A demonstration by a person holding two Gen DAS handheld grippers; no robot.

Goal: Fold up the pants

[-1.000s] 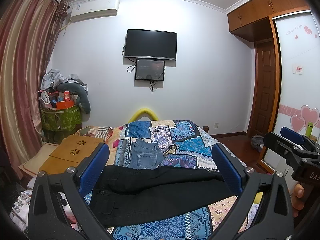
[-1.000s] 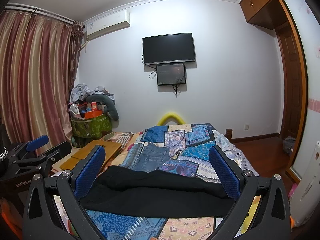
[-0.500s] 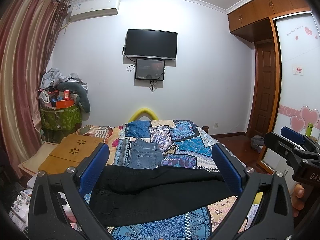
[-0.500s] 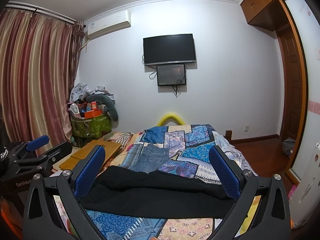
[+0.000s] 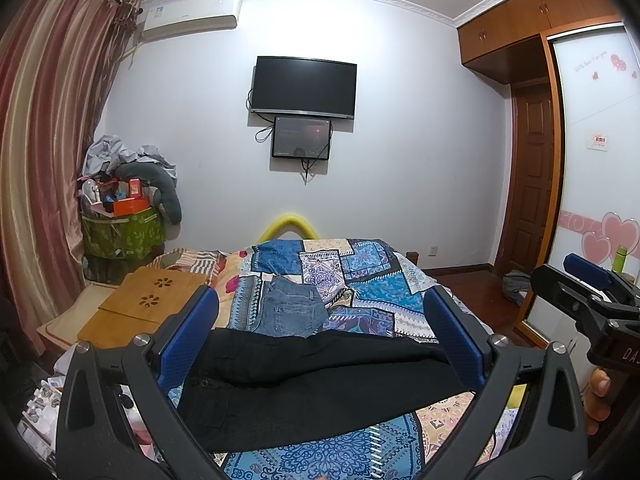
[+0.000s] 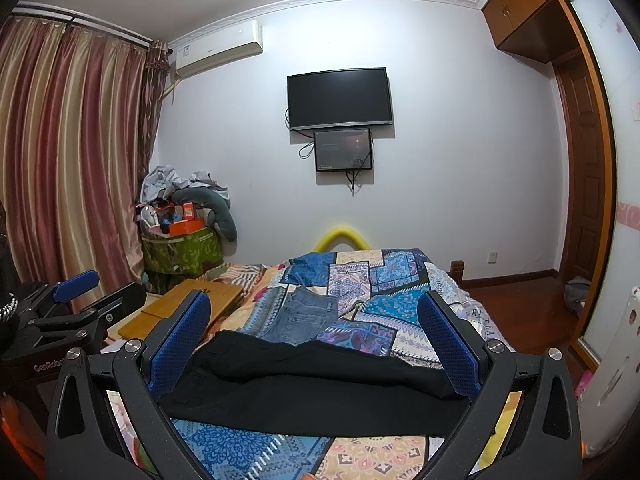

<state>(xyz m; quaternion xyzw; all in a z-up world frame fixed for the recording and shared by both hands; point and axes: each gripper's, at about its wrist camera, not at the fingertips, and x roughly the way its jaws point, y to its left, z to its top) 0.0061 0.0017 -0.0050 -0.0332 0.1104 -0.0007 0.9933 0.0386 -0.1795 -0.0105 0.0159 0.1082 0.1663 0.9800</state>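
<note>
Counting 2 pants: black pants (image 5: 320,384), jeans (image 5: 292,312); 2 grippers apart.

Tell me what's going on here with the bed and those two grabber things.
A person holds a two-finger gripper in each hand, about to fold pants. The black pants lie spread across the near end of the bed, waistband to the left. Folded jeans sit just beyond them. The left gripper and right gripper both hover above the black pants with fingers wide apart, holding nothing. No fold has started.
</note>
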